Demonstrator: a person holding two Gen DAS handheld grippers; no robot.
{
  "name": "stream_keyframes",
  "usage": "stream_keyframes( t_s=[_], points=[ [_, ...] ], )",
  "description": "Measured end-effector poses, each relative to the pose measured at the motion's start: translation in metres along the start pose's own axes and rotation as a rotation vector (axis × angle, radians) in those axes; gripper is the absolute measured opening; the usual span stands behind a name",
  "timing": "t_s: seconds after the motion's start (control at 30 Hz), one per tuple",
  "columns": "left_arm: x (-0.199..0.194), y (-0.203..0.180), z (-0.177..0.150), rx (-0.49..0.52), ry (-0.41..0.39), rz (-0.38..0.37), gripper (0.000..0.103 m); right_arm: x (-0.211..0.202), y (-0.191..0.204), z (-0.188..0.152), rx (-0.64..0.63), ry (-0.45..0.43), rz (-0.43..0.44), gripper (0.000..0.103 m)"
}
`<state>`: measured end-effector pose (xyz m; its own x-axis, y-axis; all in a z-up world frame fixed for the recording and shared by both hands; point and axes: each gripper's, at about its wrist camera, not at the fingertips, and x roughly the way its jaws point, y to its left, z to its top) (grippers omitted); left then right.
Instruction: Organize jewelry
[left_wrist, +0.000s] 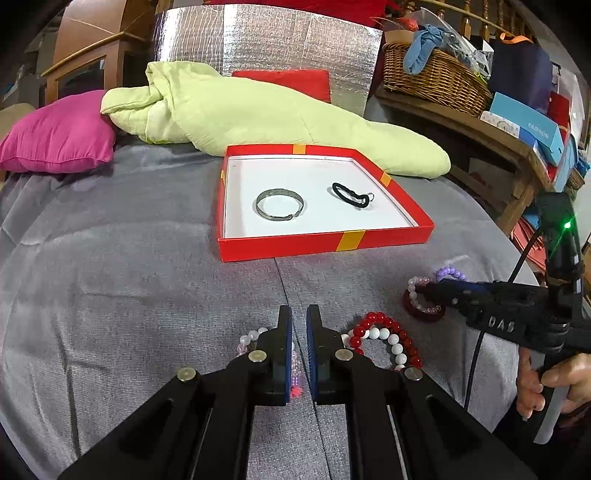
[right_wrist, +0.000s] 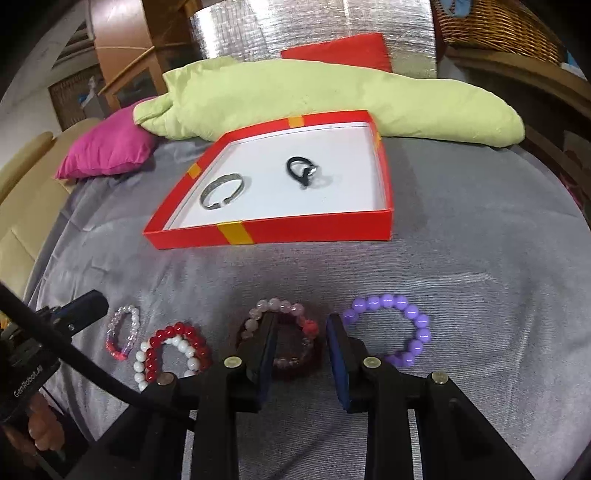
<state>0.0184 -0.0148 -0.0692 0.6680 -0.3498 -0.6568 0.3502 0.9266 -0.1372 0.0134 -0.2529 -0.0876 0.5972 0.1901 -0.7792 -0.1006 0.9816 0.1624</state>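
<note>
A box (right_wrist: 314, 230) sits on the bedspread (right_wrist: 461, 258) with a bangle (right_wrist: 221, 192) lying to the left of a hair tie (right_wrist: 301, 170) inside it. Behind the box lie a quilt (right_wrist: 332, 99) and, further left, a cushion (right_wrist: 107, 151). In front of the box several bead bracelets (right_wrist: 173, 350) lie in a row across the bedspread.

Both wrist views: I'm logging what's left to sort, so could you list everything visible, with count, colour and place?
Box lid: one, red with yellow tape, on the grey cover.
Bangle: one, silver, inside the box, left.
Hair tie: one, black, inside the box, right.
Purple bracelet: one, near right of the cover.
Pink bracelet: one, on a dark red ring, centre.
Red and white bracelets: two, overlapping.
Clear pink bracelet: one, leftmost.
Quilt: one, pale green, behind the box.
Cushion: one, magenta.
Basket: one, wicker, on the side table.
Left gripper: black, shut.
Right gripper: black, open over the pink bracelet.
</note>
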Motion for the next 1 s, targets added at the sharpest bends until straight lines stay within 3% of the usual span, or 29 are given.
stream_keyframes(
  t_s=[0.1, 0.47, 0.8, 1.0],
  points=[
    [0.001, 0.001, -0.001, -0.008, 0.006, 0.003, 0.008, 0.004, 0.004, -0.003, -0.043, 0.009, -0.055, 0.013],
    [0.003, 0.001, 0.002, -0.018, -0.002, 0.01, 0.008, -0.028, -0.03, 0.008, 0.126, -0.13, 0.041, 0.012],
    [-0.006, -0.002, 0.011, -0.037, -0.067, -0.05, 0.008, -0.051, -0.042, 0.016, 0.217, -0.238, 0.103, 0.012],
    [-0.016, -0.007, 0.017, -0.038, -0.115, -0.089, 0.008, -0.055, -0.044, 0.019, 0.268, -0.256, 0.139, 0.012]
  ],
)
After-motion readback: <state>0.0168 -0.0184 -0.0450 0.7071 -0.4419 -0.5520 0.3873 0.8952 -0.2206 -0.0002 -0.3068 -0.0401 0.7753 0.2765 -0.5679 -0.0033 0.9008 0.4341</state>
